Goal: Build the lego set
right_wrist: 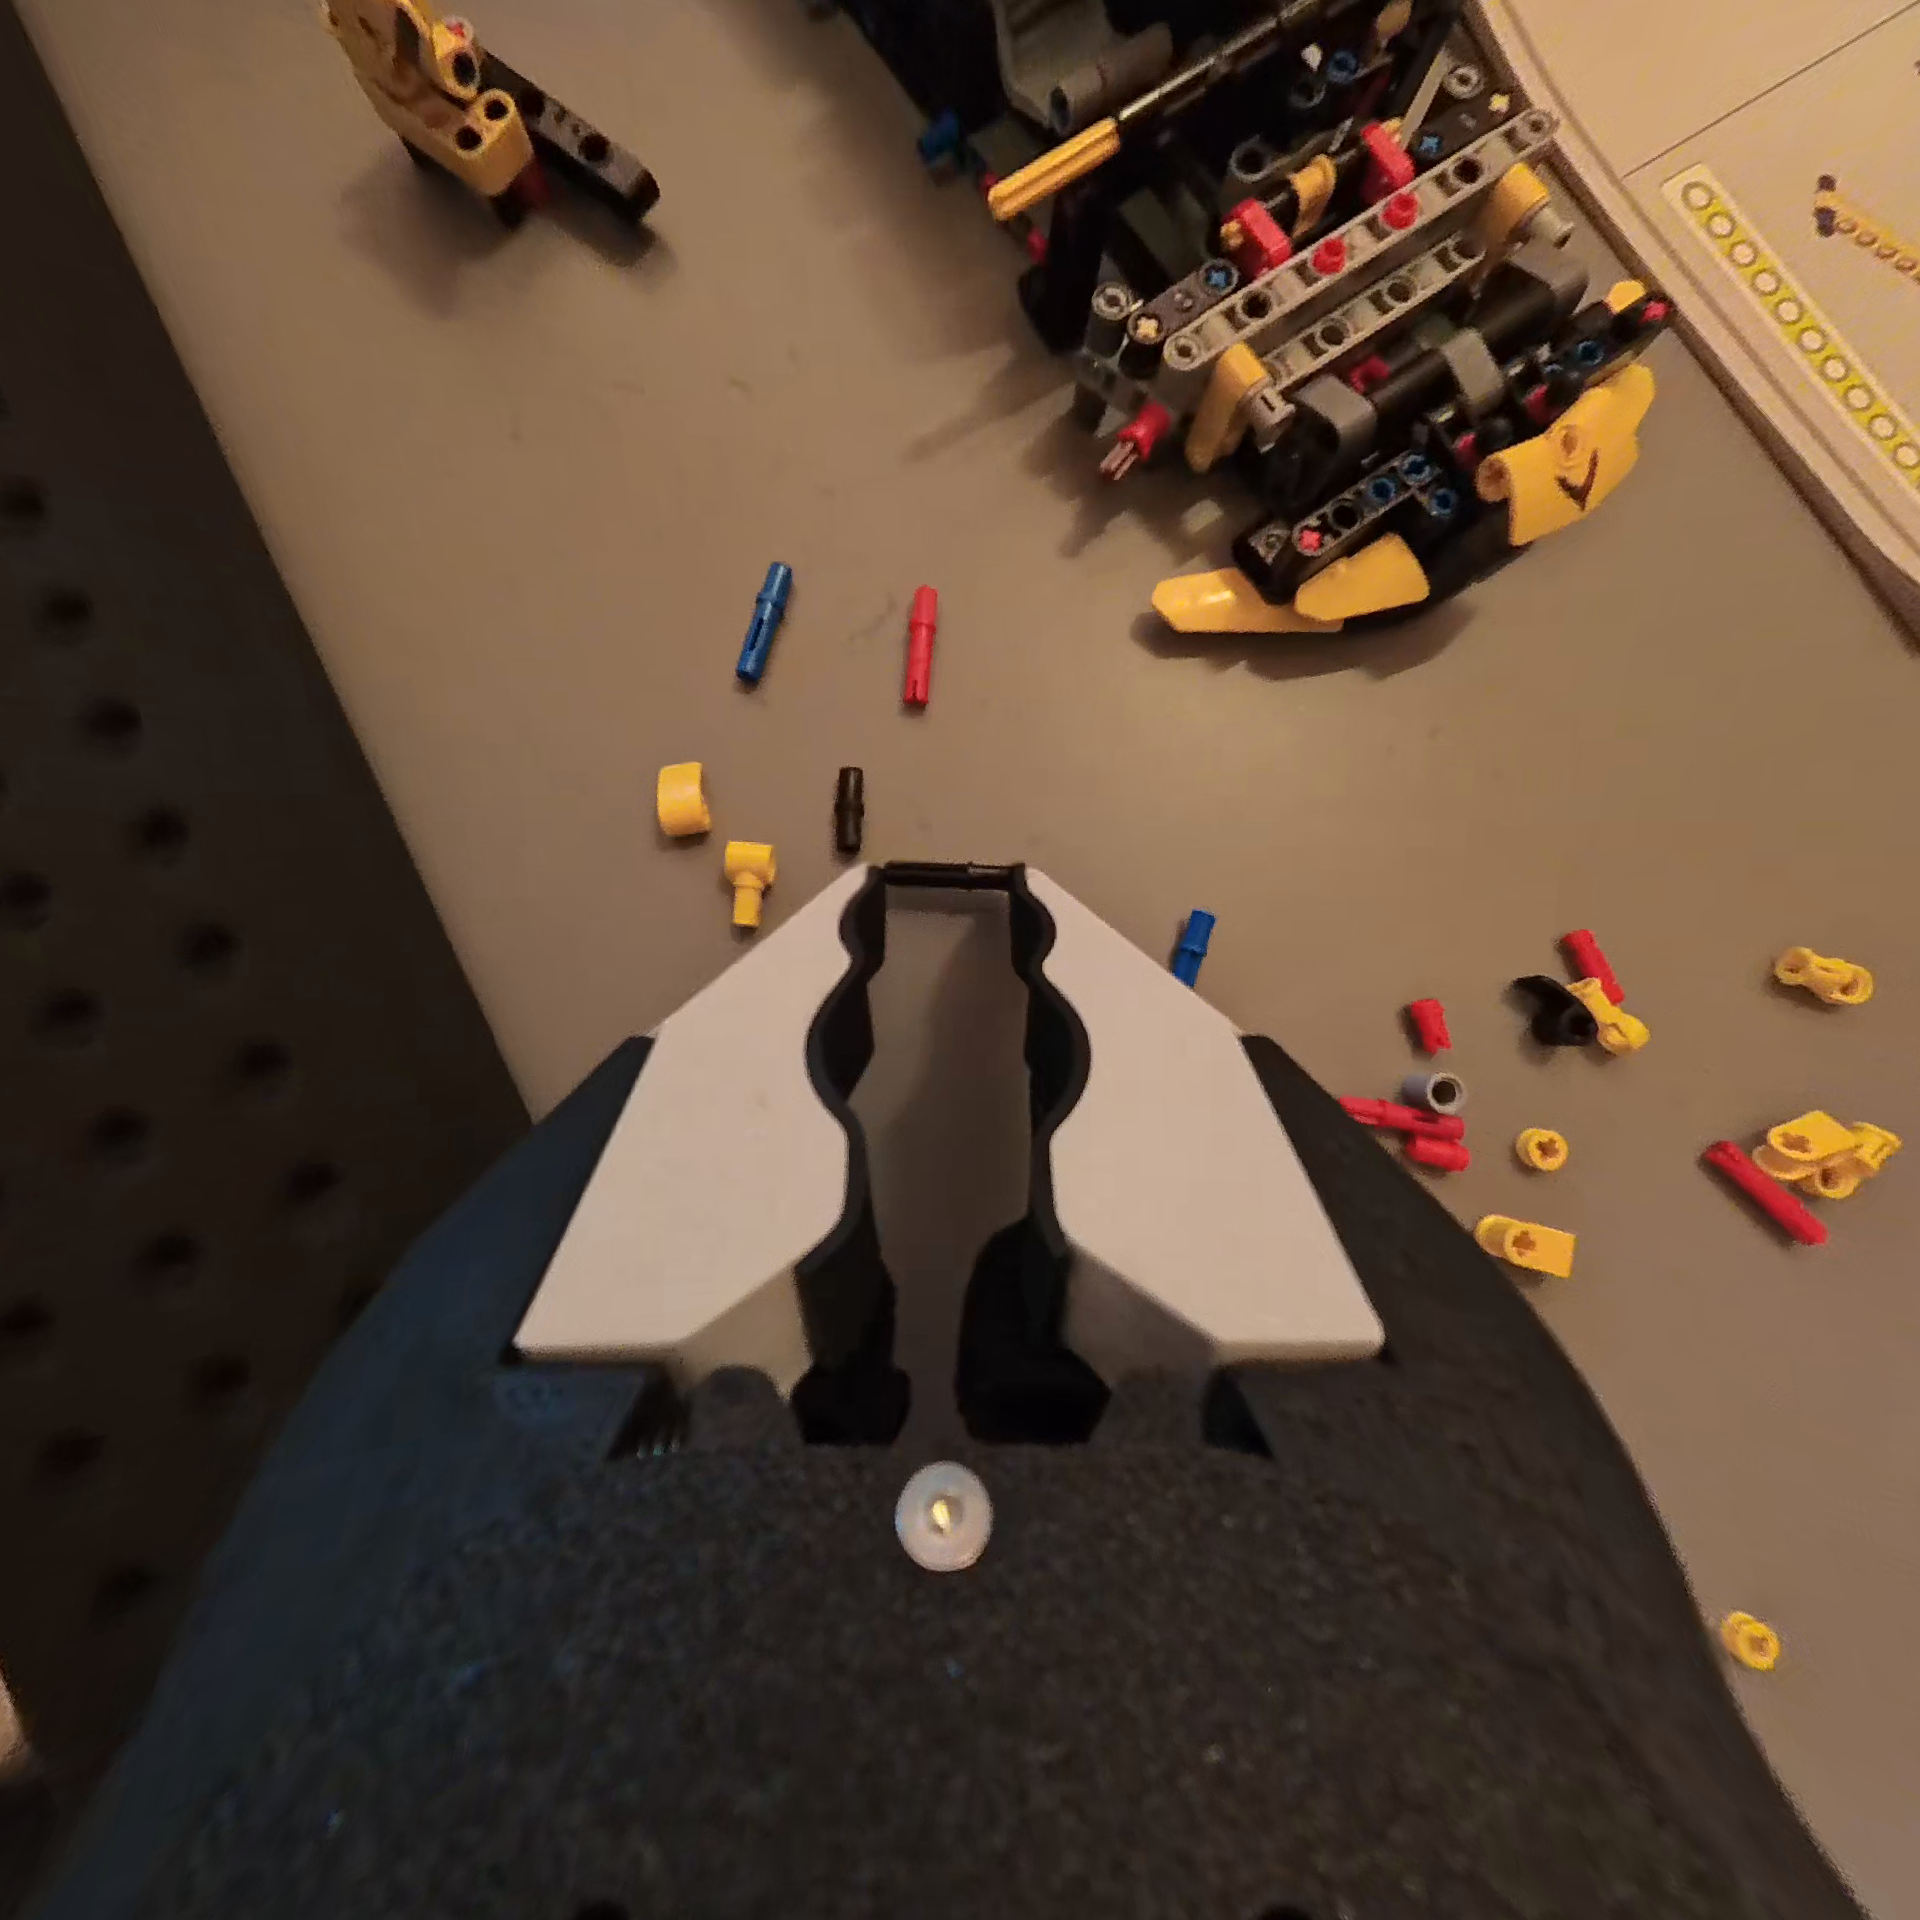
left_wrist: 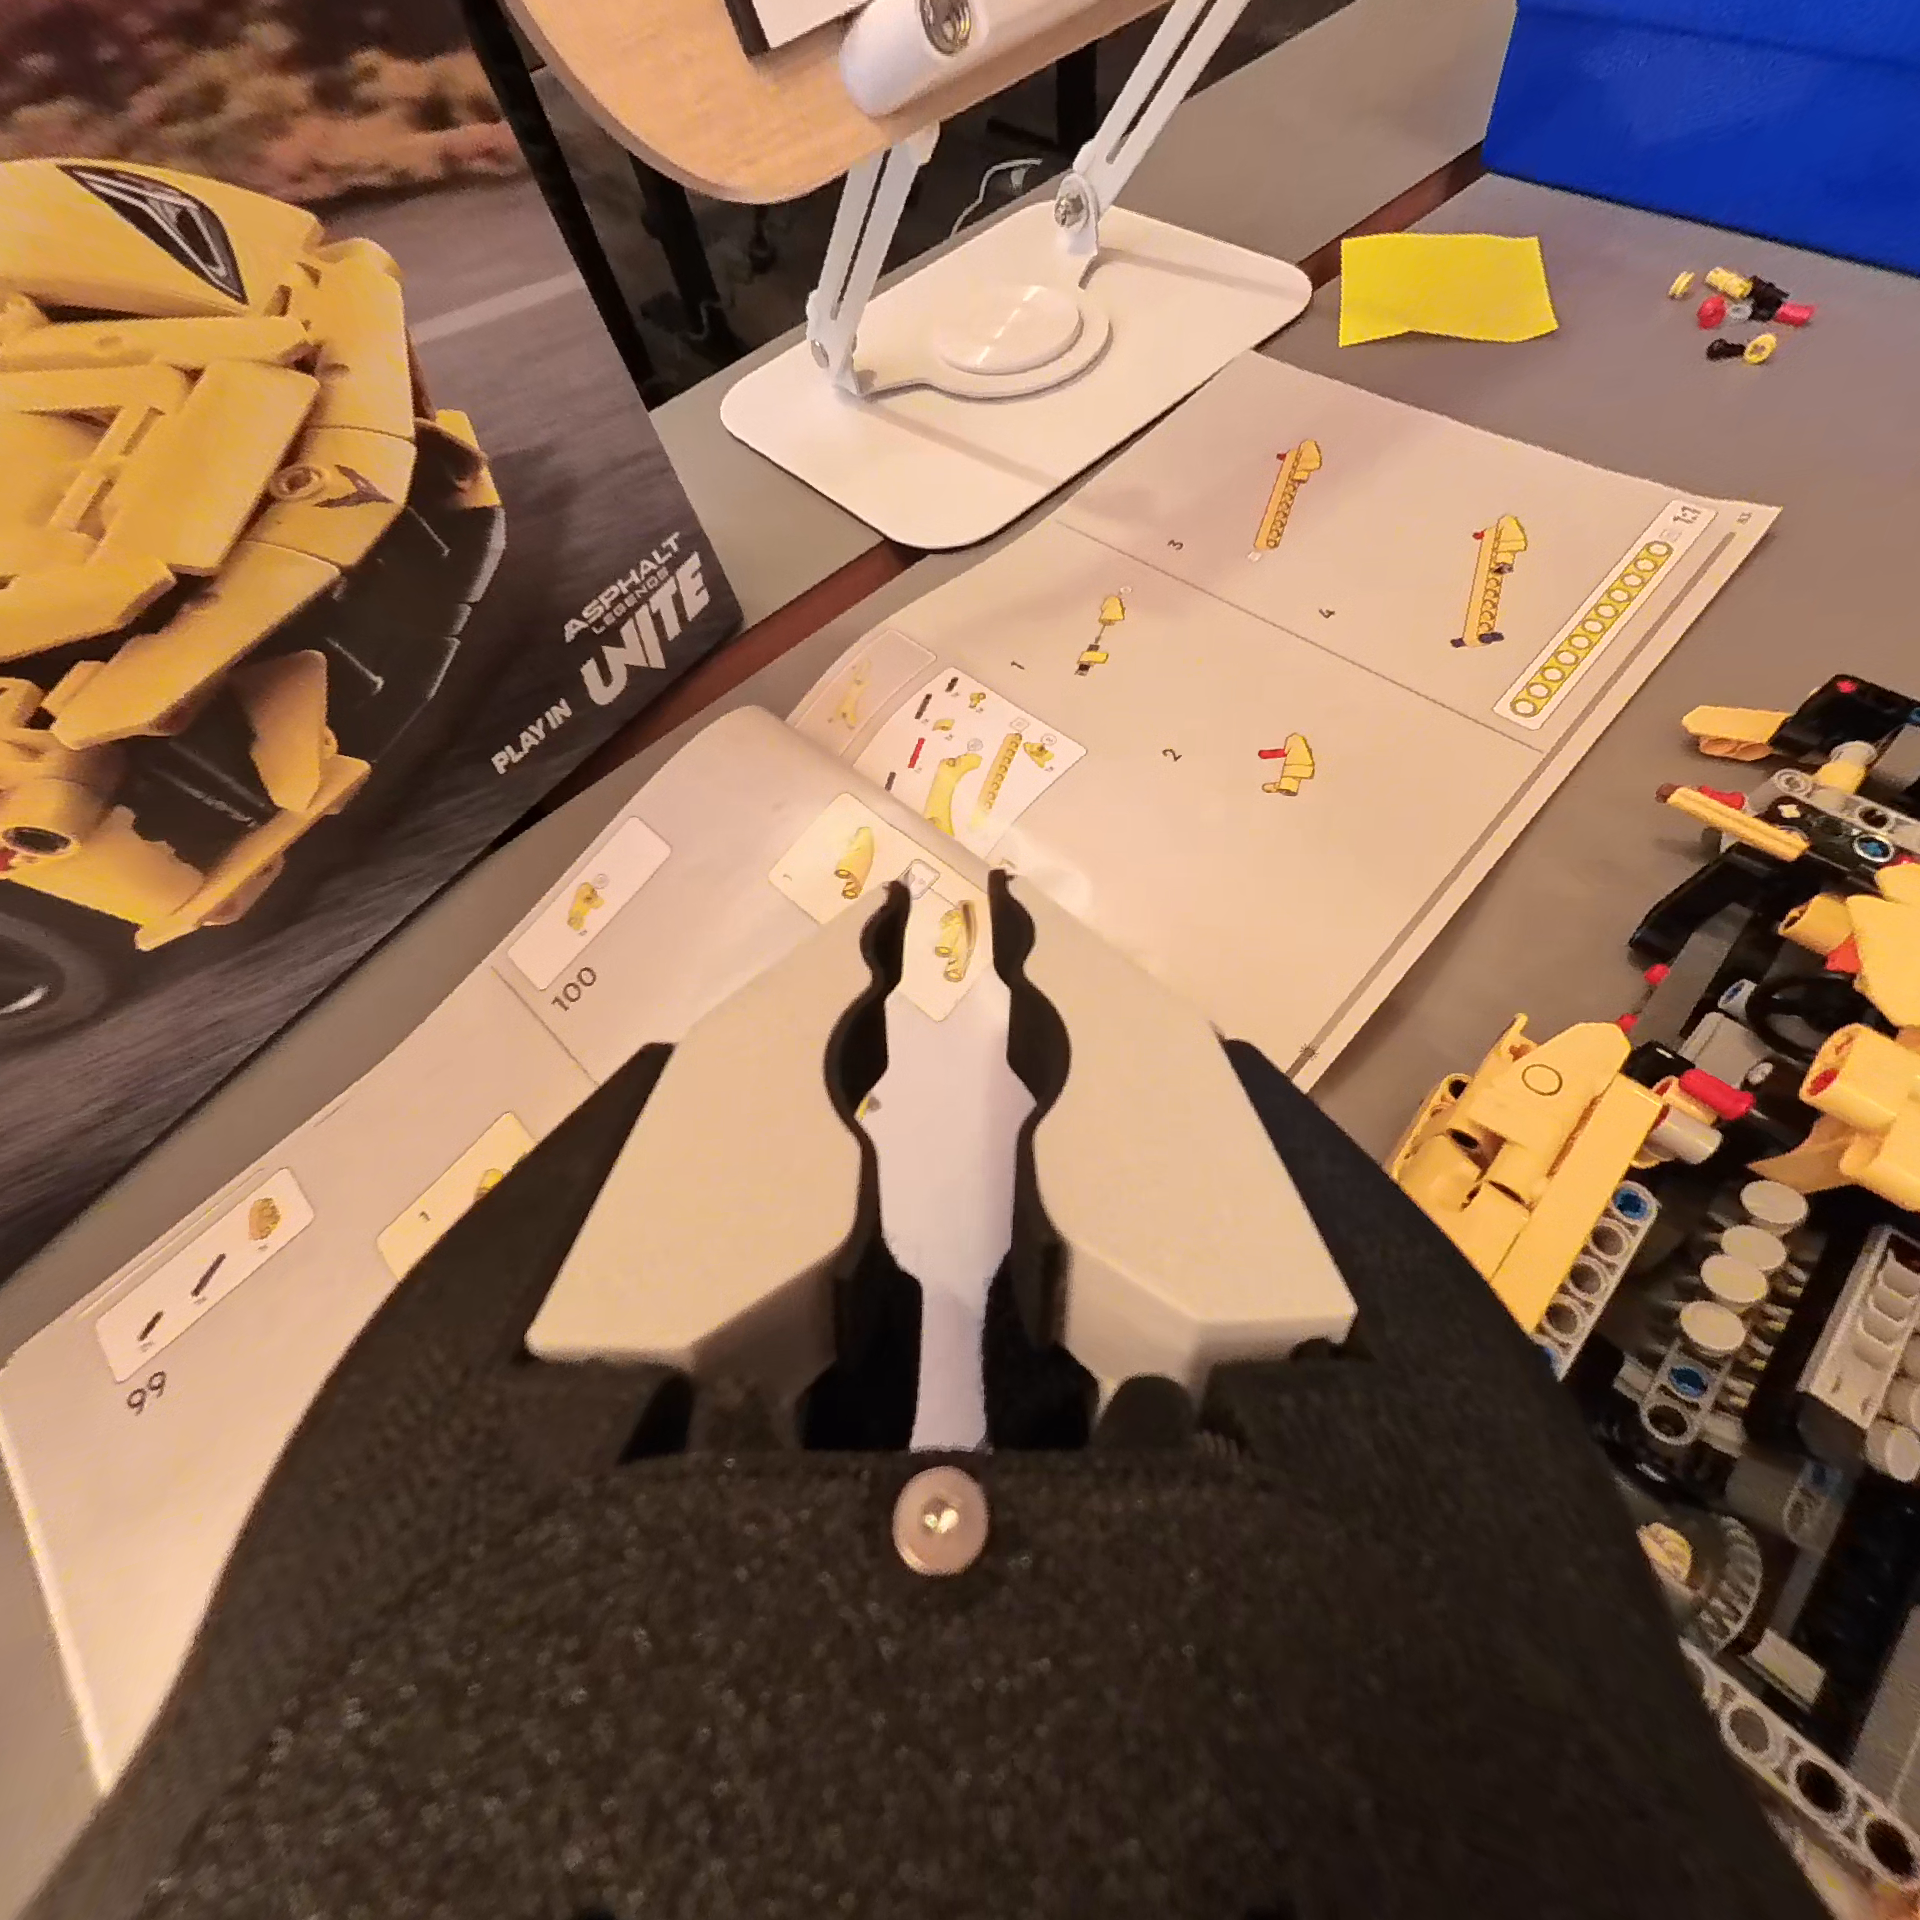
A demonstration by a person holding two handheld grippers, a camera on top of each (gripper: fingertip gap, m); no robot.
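A: What's on the left?

B: The set's box [left_wrist: 260, 582] stands at the worktop's [left_wrist: 1621, 935] left, the open instruction booklet [left_wrist: 1195, 727] beside it. The left tool [left_wrist: 948, 894] hangs over the booklet, fingers slightly parted, grasping nothing.

A: And the right?

B: The right tool [right_wrist: 951, 875] is clenched on a thin black pin [right_wrist: 951, 873], gripped end to end at its tips. Loose pins lie ahead: blue [right_wrist: 764, 621], red [right_wrist: 918, 644], black [right_wrist: 849, 808]. The half-built yellow-and-black car [right_wrist: 1340, 343] sits farther right.
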